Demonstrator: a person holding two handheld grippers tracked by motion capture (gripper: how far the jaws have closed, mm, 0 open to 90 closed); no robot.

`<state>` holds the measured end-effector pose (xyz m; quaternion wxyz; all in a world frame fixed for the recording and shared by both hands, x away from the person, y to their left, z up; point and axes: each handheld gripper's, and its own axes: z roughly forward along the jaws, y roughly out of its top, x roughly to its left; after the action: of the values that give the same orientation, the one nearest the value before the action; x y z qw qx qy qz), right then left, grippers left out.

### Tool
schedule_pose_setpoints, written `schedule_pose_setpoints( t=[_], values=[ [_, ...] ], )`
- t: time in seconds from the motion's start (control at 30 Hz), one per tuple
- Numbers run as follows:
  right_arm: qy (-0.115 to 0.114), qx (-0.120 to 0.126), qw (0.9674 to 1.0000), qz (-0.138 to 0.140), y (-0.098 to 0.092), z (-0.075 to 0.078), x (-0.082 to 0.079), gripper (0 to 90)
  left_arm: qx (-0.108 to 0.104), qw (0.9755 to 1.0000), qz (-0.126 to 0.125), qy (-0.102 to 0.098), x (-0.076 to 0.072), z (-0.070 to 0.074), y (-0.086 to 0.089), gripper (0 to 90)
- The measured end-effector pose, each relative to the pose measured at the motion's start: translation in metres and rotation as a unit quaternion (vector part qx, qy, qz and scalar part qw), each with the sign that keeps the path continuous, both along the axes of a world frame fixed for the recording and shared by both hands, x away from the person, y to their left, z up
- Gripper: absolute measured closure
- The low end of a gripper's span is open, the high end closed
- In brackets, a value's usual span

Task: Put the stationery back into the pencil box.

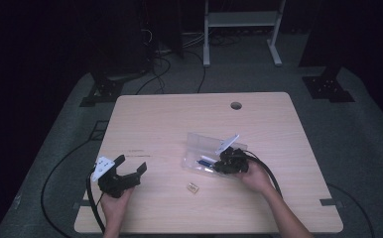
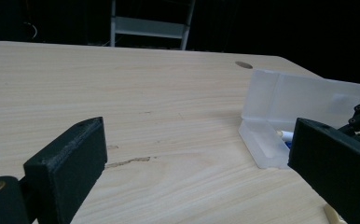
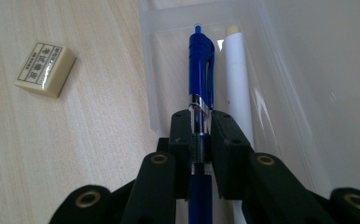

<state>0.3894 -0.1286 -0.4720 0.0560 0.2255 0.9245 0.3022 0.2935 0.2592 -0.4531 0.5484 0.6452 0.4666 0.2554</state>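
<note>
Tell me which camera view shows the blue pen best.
The right gripper view: the blue pen runs up the middle, clip visible, pinched between the right gripper jaws inside the clear case. The high view shows a small blue sliver in the case. The left gripper view shows a blue speck.

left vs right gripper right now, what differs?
The left gripper has its jaws spread wide, holding nothing; the right gripper is clamped on the blue pen. The left hovers over bare table; the right reaches into the clear case. Both are hand-held.
</note>
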Motion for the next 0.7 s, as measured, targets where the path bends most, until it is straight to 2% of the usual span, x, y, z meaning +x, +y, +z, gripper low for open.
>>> schedule_pose_setpoints(
  t=[0.27,0.43,0.57,0.7],
  values=[
    [0.006,0.003,1.0000,-0.005,-0.002,-0.003,0.000,77.6,0.000,1.0000,0.000,0.000,0.000,0.000,0.000,3.4],
    [-0.001,0.008,1.0000,-0.004,-0.004,-0.002,0.000,74.8,0.000,1.0000,0.000,0.000,0.000,0.000,0.000,3.4],
    [-0.007,0.024,0.9996,-0.013,-0.008,0.004,-0.002,72.3,0.001,1.0000,0.001,0.000,0.000,0.000,0.001,3.4],
    [-0.012,0.045,0.9989,-0.010,-0.011,0.011,-0.007,67.4,0.001,1.0000,0.001,-0.001,0.000,0.000,0.001,3.4]
  ],
)
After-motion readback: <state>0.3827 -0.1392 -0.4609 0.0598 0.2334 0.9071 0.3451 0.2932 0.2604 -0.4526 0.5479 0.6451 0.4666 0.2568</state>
